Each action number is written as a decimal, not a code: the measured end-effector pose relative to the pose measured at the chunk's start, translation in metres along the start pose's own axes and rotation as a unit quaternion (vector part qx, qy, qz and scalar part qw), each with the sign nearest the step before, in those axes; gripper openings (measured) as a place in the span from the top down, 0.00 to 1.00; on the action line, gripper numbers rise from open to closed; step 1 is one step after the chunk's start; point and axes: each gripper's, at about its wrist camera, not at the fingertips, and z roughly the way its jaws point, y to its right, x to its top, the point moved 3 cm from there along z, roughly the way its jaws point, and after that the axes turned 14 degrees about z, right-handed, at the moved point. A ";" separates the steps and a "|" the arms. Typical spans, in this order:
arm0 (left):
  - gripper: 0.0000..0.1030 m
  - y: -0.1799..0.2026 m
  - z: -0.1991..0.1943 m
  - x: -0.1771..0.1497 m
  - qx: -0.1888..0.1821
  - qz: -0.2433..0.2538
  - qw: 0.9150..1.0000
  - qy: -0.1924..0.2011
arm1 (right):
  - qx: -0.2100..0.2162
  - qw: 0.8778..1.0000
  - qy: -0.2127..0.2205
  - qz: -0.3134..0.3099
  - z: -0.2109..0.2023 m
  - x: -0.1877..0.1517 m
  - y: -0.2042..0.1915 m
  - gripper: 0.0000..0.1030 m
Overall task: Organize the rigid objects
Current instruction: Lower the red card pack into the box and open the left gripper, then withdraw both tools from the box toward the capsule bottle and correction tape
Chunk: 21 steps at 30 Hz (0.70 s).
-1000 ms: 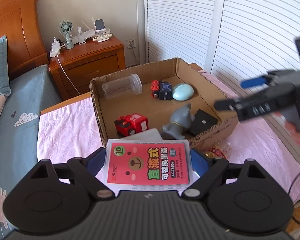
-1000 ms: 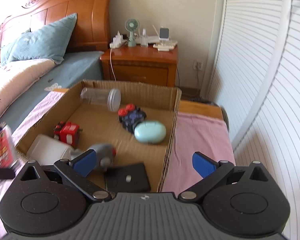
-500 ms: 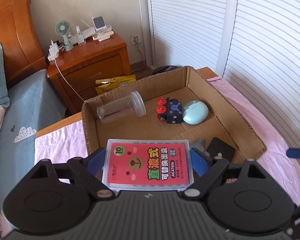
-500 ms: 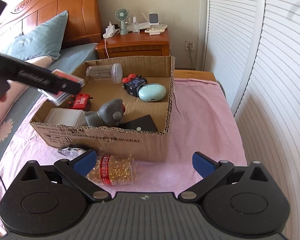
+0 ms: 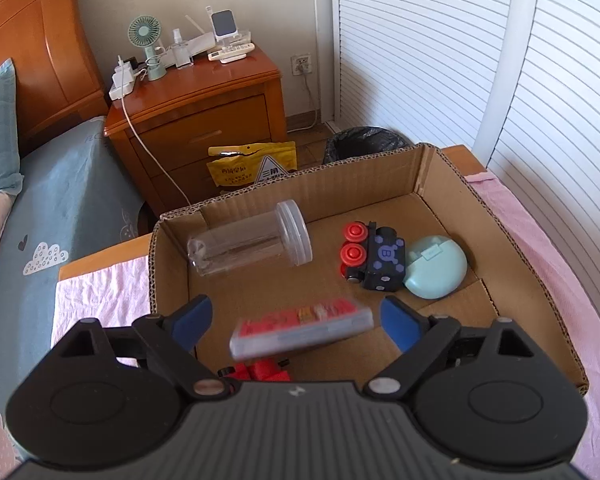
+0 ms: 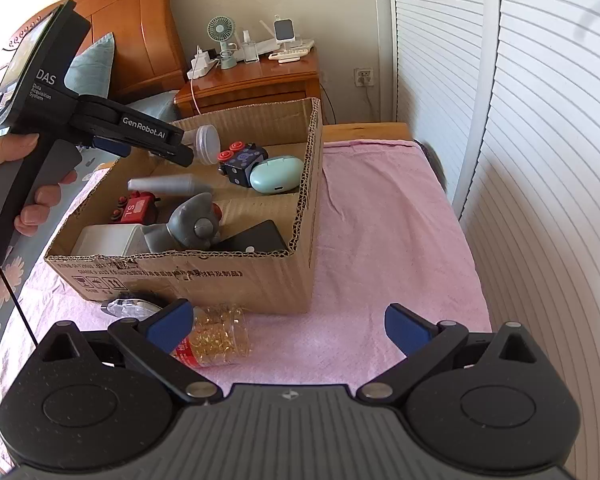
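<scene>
Cardboard box (image 6: 236,280) is sitting on a pink cloth (image 6: 380,240), open room lying to its right toward the slatted doors. Left tool (image 5: 296,318) is hovering over the box, its jaws having just been opening; the blurred red card case (image 5: 302,326) is lying loose between them, touching neither pad. Inside are lying a clear cylindrical jar (image 5: 248,246), a rounded mint case (image 5: 436,268) and a red toy truck (image 6: 136,210). Right tool (image 6: 288,326) is gaping empty near a bottle of golden capsules (image 6: 216,338) outside.
</scene>
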 end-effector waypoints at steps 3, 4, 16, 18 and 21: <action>0.11 0.002 -0.010 -0.005 0.000 0.003 1.000 -0.001 | 0.000 1.000 0.006 0.000 -0.005 -0.001 0.000 0.00; 0.11 0.001 -0.013 -0.007 0.001 0.004 1.000 -0.003 | 0.000 1.000 0.009 0.001 -0.007 -0.001 0.000 0.00; 0.07 0.007 -0.087 -0.052 0.012 0.003 1.000 0.016 | -0.001 1.000 0.025 -0.002 -0.032 -0.016 -0.003 0.00; 0.06 0.010 -0.098 -0.067 0.013 -0.005 1.000 0.022 | 0.004 1.000 0.027 -0.003 -0.035 -0.020 -0.004 0.00; 0.03 0.017 -0.107 -0.091 0.022 -0.012 0.999 0.026 | 0.012 0.999 0.031 -0.006 -0.037 -0.027 -0.005 0.00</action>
